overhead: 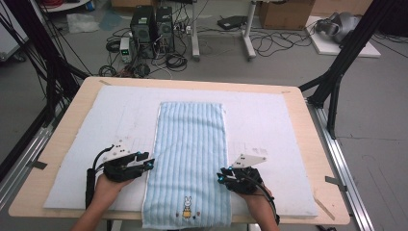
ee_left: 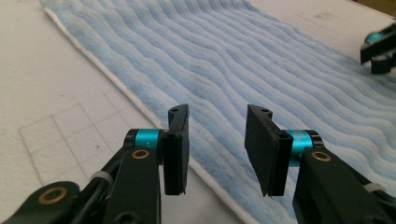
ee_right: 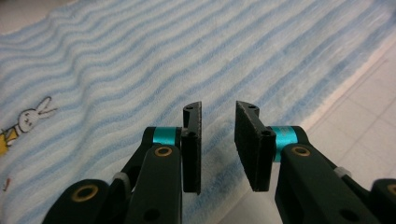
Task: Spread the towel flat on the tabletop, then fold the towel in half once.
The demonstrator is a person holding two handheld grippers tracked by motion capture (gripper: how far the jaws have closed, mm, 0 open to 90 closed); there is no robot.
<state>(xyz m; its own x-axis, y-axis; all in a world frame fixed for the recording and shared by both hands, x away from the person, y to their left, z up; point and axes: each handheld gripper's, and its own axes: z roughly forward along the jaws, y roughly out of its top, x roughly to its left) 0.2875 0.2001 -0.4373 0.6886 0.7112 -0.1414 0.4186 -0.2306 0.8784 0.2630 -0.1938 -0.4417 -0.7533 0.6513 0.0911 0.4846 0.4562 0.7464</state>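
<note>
Nearest the person, the towel's short edge, with a small rabbit picture, hangs over the table rim. The left gripper and right gripper flank its long edges, jaws parted, holding nothing. Beyond, the pale blue, ribbed, white-edged towel lies flat on a white mat.

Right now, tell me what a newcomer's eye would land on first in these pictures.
The long blue striped towel lies flat down the middle of the white pad, its near end hanging over the table edge. A small rabbit picture sits near that end. The left hand-held gripper and right hand-held gripper flank the towel's long edges, jaws open and empty.
</note>
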